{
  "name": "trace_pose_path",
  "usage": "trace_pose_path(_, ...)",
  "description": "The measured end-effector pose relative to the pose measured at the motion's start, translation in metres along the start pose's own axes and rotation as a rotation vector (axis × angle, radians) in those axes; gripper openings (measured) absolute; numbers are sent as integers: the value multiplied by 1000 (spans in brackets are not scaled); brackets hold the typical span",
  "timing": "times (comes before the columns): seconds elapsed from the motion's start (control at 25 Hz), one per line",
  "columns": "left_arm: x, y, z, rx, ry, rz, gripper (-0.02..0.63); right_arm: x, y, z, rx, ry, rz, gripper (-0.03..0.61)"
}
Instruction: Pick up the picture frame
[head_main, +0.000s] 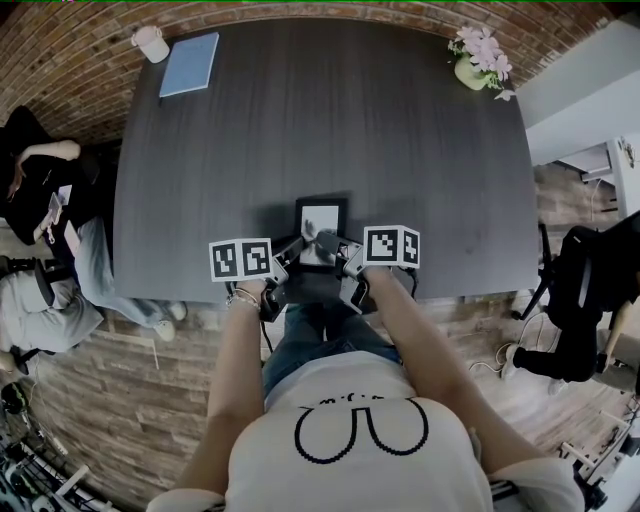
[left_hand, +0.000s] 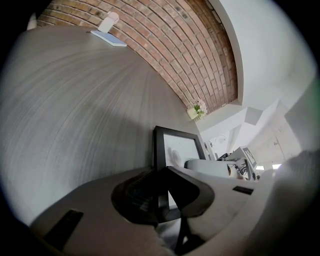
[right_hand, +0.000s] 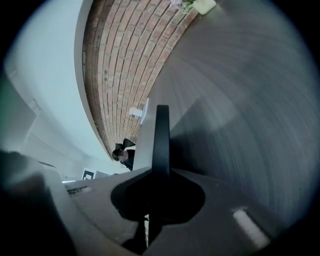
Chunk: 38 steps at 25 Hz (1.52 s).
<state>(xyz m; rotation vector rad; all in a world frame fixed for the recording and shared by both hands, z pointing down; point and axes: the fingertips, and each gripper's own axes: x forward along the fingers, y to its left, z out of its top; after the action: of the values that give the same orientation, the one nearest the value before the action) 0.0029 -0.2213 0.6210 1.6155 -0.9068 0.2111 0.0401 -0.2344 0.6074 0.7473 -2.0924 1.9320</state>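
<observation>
Two grippers hold one black picture frame (head_main: 321, 216) with a white picture in it. The frame is at the near edge of the dark grey wooden surface (head_main: 330, 120), in the middle, right in front of the person. The left gripper (left_hand: 161, 175) is closed on the frame's left side. The right gripper (right_hand: 161, 172) is closed tight on the frame's right side, so only the thin black edge shows between its jaws. I cannot tell if the frame is off the surface. Far away on the left lie a blue book (head_main: 190, 63) and a white cup (head_main: 150, 43). Far on the right is a pot of pink flowers (head_main: 480, 58).
</observation>
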Motion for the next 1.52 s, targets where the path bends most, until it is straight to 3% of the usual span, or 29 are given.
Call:
trace_pose_path(0.52, -12, -11, 9, 57, -8, 38, 84, -5, 10, -2, -36, -15, 17, 10)
trace_pose_path(0.6, -14, -15, 12, 43, -12, 33, 124, -6, 12, -4, -39, -12, 25, 9)
trace_pose_path(0.68, -16, -16, 14, 36, -11, 41, 216, -7, 14, -4, -41, -15, 31, 9)
trace_pose_path(0.76, -20, -17, 16, 45, -16, 56, 264, -8, 16, -5, -46, -17, 34, 9)
trace_pose_path(1.2, -43, -35, 43, 127, -116, 71, 265, -19, 38, 6, -98, -60, 58, 10)
trace_pose_path(1.52, -60, -59, 72, 162, -247, 26, 255, -38, 60, 33, -163, -154, 87, 9)
